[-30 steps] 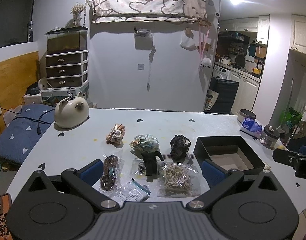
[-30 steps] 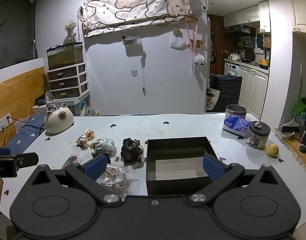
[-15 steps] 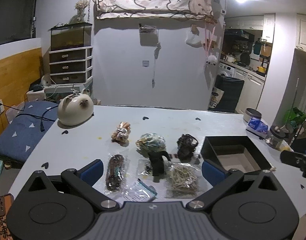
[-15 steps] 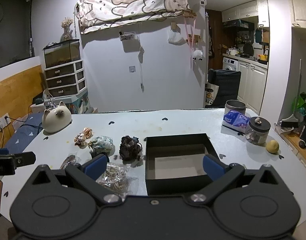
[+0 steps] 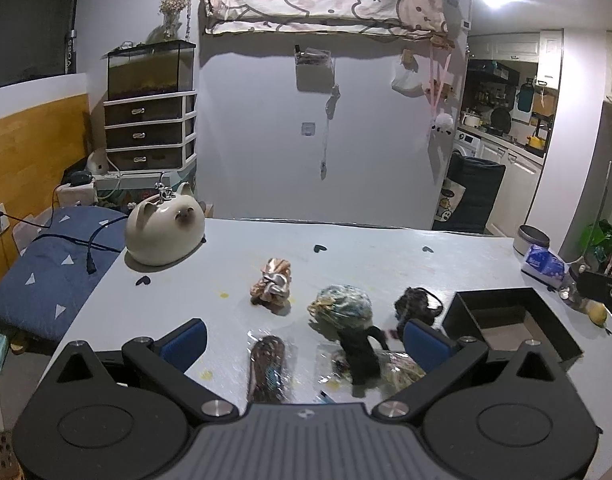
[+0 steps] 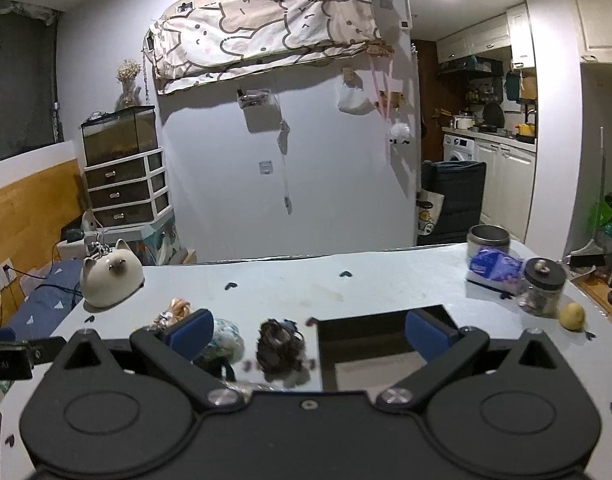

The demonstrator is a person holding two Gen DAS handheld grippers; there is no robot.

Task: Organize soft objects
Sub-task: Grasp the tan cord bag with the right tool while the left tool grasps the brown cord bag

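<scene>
From the left wrist we see our left gripper (image 5: 304, 338) with jaws wide apart and nothing between them, hovering over the pale table (image 5: 385, 264). Ahead of the fingertips lie a pink scrunchie (image 5: 272, 285), a blue-green scrunchie (image 5: 341, 307) and a dark scrunchie (image 5: 415, 306), the black box (image 5: 509, 320) to their right. From the right wrist, our right gripper (image 6: 309, 334) is likewise spread and empty, the dark scrunchie (image 6: 281, 346) between its fingers' line, the black box (image 6: 369, 346) just beside. We can read no writing.
</scene>
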